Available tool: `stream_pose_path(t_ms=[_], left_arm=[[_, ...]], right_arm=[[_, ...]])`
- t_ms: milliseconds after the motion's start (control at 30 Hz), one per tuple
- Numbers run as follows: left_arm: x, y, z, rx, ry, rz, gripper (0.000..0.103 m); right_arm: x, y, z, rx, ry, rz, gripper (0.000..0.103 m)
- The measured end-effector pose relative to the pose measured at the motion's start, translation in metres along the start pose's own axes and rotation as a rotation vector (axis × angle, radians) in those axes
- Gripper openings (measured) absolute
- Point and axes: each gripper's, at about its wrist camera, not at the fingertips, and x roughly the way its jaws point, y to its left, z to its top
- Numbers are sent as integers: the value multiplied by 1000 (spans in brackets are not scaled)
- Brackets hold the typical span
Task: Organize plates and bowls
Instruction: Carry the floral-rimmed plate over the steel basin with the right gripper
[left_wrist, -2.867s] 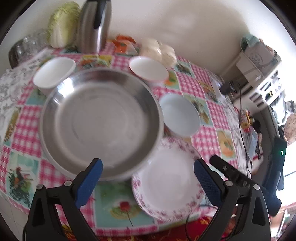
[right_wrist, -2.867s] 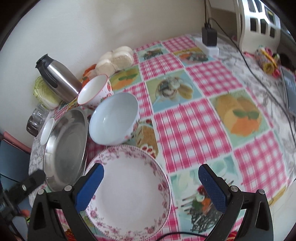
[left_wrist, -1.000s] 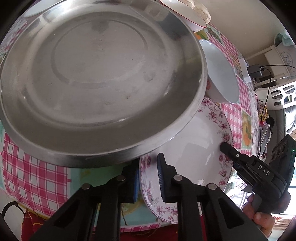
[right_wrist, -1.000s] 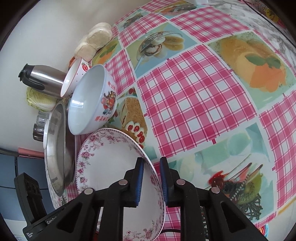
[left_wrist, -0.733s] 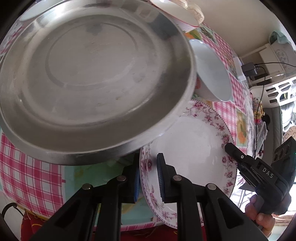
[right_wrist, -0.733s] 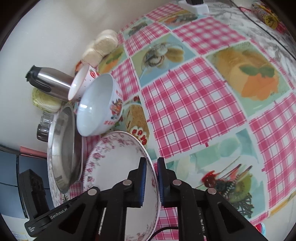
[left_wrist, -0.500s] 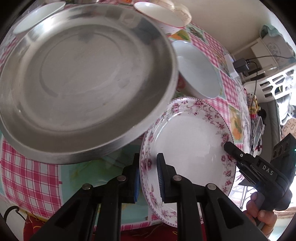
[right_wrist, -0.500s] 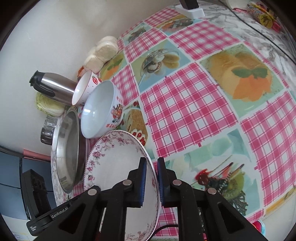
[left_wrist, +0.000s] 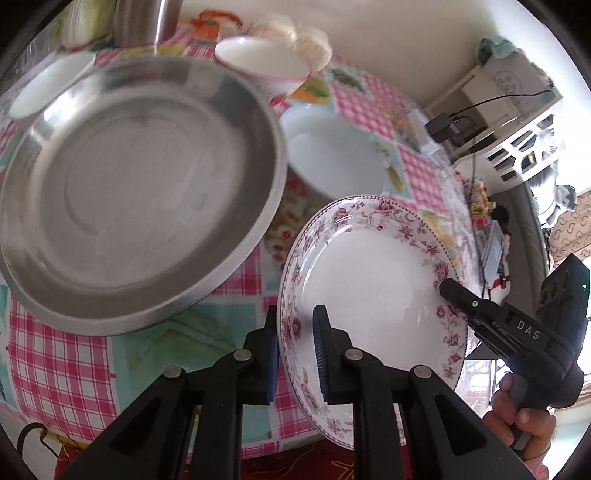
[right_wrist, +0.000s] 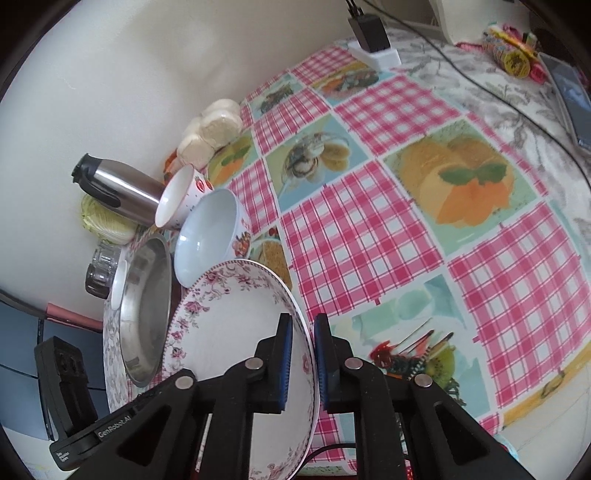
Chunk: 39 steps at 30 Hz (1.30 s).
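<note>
Since a second ago the floral plate (left_wrist: 373, 280) has come up off the checked surface (left_wrist: 55, 354) and out from under the steel pan (left_wrist: 136, 192), whose rim then overlapped it; a gap of cloth now shows between them. The left gripper (left_wrist: 295, 354) is nearly closed, its blue pads pressed on either face of the plate's near-left rim. The right gripper (right_wrist: 303, 363) has just been closing and now pinches the opposite rim, the plate's edge standing between its pads; from the left wrist view it reaches in at the plate's right side, a hand (left_wrist: 524, 417) around its handle. The plate hangs tilted between the two.

Left of the left gripper and beyond it, the steel pan lies on the surface. Ahead of the plate stands a pale blue bowl (left_wrist: 332, 158), and further off a white bowl with a red rim (left_wrist: 258, 59). Behind these, by the wall, are a steel flask (right_wrist: 118, 188) and a bag of round buns (right_wrist: 210, 133).
</note>
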Motion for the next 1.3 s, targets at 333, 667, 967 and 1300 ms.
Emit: stream_pose_path(t_ms=[333, 667, 967, 1300], left_arm=[[-41, -8, 8, 38, -160, -33, 17], [-83, 10, 36, 9, -301, 11, 17], [-111, 44, 63, -68, -381, 28, 17], [-109, 79, 80, -132, -380, 74, 17]], right_arm=[[-30, 36, 10, -75, -99, 27, 13], [-38, 96, 40, -162, -146, 69, 13], [-11, 142, 56, -206, -119, 132, 13], [30, 170, 67, -229, -70, 188, 13]])
